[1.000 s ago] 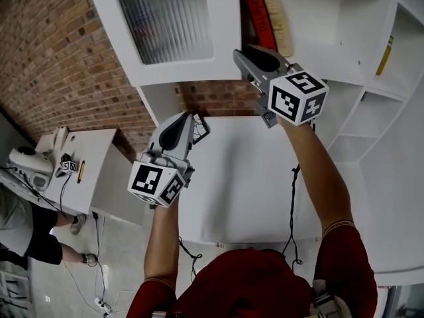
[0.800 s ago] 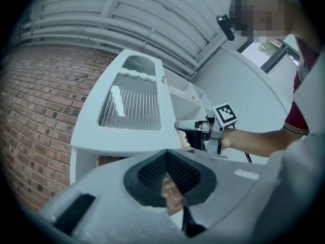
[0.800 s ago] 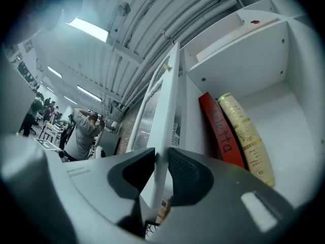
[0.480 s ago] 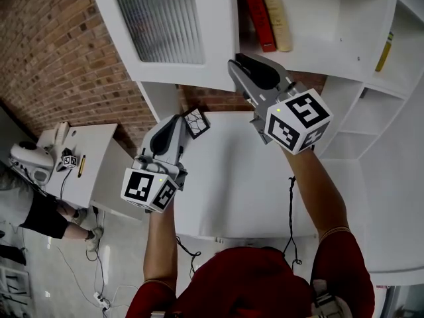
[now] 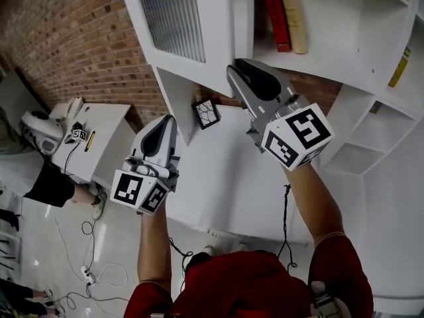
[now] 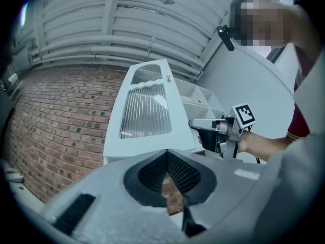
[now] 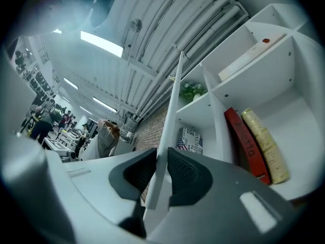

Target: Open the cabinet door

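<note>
Cabinet door (image 5: 177,25) swung wider, opening nearly done; your right gripper (image 5: 240,71) jaws are closing on its edge, left gripper (image 5: 167,121) jaws clenched, empty.

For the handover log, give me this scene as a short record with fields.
Cabinet door: partly open, ribbed glass panel
Right gripper: jaws closing, the door's free edge between them
Left gripper: shut, empty, not touching the door
Shelf: red book and tan book, side by side
</note>
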Demonstrator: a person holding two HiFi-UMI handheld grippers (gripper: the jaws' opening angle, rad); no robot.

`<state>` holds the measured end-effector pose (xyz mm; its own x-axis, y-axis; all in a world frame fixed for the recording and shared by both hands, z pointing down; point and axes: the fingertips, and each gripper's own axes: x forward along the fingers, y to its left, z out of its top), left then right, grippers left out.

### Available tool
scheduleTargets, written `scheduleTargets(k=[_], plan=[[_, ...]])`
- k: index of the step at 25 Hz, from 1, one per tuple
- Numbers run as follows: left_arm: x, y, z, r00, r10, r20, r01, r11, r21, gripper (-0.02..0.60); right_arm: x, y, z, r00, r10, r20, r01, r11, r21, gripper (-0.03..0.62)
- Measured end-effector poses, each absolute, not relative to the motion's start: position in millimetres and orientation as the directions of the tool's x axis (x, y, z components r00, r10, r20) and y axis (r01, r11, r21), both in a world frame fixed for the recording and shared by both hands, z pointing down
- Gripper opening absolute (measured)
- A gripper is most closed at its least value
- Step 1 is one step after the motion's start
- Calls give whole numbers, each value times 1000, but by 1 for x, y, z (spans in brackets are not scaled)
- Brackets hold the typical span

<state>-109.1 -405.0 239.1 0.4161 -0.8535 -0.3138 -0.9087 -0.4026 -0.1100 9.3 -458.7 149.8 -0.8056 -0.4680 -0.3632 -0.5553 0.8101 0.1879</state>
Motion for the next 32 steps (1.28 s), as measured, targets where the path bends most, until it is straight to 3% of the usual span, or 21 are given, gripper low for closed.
scheduleTargets(k=[32], plan=[[-222,-273,238,496,-804,-329,-865,-491,-105,0,-138,-321,146,-771,-488,-411,-602,767,220,58]])
